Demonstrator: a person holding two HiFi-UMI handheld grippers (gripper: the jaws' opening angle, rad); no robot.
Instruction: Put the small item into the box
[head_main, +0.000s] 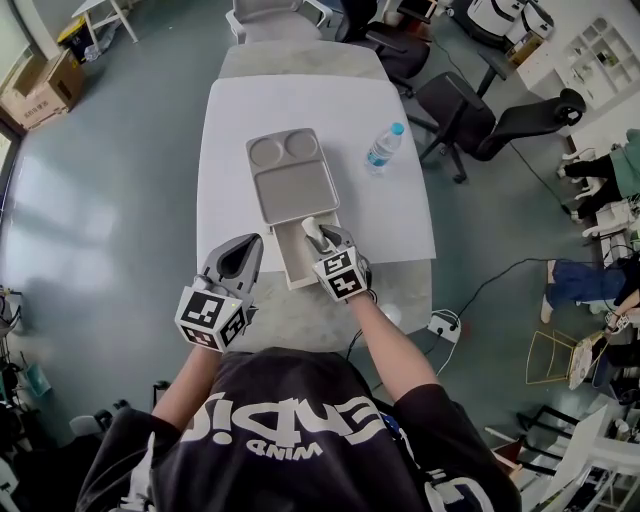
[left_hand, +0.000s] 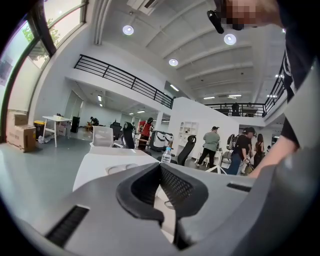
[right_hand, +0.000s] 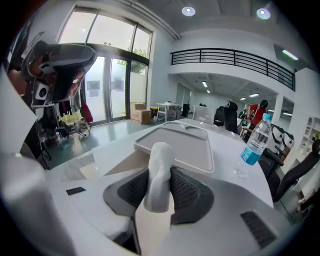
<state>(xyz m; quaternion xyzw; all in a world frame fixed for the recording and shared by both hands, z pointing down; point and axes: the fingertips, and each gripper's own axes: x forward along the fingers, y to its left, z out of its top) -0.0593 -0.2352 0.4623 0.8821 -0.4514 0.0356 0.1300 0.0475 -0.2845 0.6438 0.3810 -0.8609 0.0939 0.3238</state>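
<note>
Holding the small white roll (right_hand: 159, 170) between its pads, the right hand-held gripper (head_main: 318, 238) hangs over the open box (head_main: 288, 255), mid-frame. Go lower, then let go (not too soon). The left hand-held gripper (head_main: 250, 248) is closed and empty.

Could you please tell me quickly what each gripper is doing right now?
Left gripper: closed, empty.
Right gripper: closed on the small white item.

Head view looked steeply down from over the person's shoulders, white table (head_main: 300, 100) upper centre, left gripper (head_main: 245, 250) and right gripper (head_main: 320, 238) just below it. Left gripper view sat low and near level across the tabletop, while right gripper view tipped down, closer in. All three caught the grey tray (head_main: 290, 175) and water bottle (head_main: 383, 147).
</note>
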